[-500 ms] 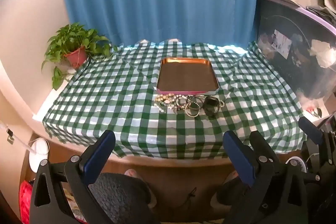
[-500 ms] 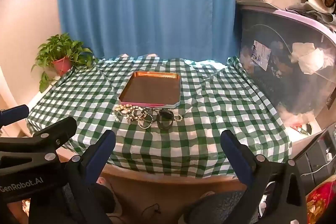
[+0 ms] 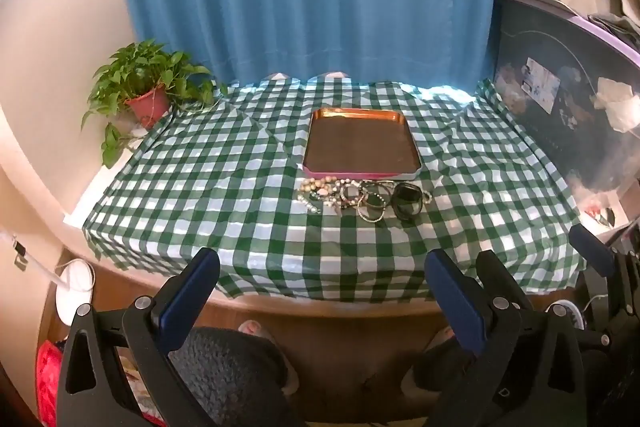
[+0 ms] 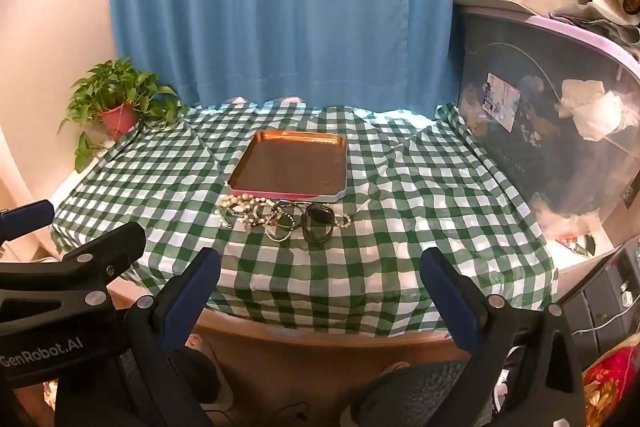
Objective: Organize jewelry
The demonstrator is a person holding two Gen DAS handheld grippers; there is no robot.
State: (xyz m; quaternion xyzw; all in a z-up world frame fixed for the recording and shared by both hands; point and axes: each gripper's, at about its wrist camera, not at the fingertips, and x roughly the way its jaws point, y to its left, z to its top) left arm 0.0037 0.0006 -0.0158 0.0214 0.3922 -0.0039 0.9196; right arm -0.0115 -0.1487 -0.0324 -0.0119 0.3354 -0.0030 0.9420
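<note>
While my left gripper [image 3: 322, 287] and right gripper [image 4: 320, 287] gape wide and empty, one tray [image 3: 362, 115] borders one tangled bracelet pile [image 3: 362, 197].

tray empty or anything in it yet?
Empty. The tray shows only its bare brown floor in both views; the jewelry pile lies on the checked cloth just in front of it.

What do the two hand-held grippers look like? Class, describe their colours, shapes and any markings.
Both are alike: the left hand-held gripper and right hand-held gripper have black plastic frames with triangular cut-outs, round silver rivets, and two long fingers faced with dark blue pads. The left one's side, seen from the right wrist camera, carries white "GenRobot.AI" lettering.
</note>
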